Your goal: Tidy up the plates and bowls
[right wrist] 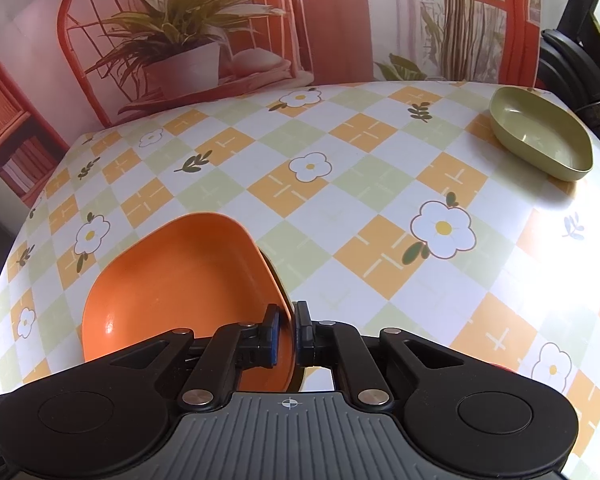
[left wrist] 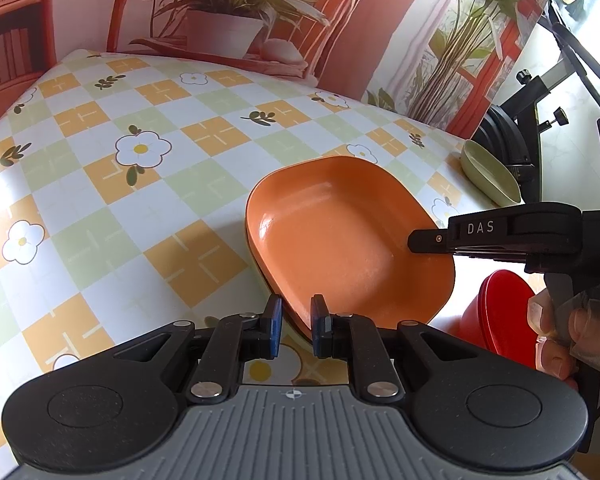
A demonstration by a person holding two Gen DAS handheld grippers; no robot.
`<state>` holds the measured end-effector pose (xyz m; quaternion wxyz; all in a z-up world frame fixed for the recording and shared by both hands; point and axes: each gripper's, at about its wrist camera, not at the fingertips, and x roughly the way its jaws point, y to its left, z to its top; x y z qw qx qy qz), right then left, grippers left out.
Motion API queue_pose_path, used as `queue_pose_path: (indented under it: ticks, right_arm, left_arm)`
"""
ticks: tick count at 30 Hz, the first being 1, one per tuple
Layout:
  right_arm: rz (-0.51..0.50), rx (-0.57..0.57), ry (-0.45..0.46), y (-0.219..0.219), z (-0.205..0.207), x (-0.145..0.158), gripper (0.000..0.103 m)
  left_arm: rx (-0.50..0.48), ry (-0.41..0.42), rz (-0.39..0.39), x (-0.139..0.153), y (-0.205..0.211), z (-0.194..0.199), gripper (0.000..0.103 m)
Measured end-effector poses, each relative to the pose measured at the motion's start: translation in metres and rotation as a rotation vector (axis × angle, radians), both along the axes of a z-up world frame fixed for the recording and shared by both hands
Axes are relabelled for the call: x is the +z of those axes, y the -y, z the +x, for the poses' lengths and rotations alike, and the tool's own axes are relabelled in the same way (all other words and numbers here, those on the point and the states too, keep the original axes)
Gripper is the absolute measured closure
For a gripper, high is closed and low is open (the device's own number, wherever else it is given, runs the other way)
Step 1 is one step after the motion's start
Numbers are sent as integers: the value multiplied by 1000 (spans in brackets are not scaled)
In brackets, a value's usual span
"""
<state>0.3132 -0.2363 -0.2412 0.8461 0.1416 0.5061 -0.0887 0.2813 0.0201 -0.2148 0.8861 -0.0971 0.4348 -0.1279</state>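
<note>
Both hand-held grippers are on the orange bowl (left wrist: 340, 236). The left hand-held gripper (left wrist: 296, 328) has its jaws a little apart around the near rim, not squeezing yet. The right hand-held gripper (right wrist: 287, 334) pinches the bowl's edge at 3 o'clock, jaws closed on it. The orange bowl sits on a darker dish I can barely see, near the front of the desk (right wrist: 380, 200). A green bowl (right wrist: 540, 140) waits far off at 2 o'clock. I think stacking comes next, and the green bowl needs fetching.
</note>
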Motion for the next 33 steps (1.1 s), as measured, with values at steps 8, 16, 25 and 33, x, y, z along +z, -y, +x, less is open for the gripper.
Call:
queue_pose_path:
  ticks: [8,16,25,33]
  right_arm:
    - [8,-4,1,2,-2,1,91]
    - [12,-16,14,0,-6,5,90]
    - [60,-42,104,8,-27,34,90]
    - [71,-65,182,40,-62,62,90]
  left_arm:
    - [-8,4,24,-1,2,2,87]
    - [-10,10,28,-1,-1,0,86]
    - [23,41,56,20,-7,-5,83]
    - [21,103,41,51,8,-15,83]
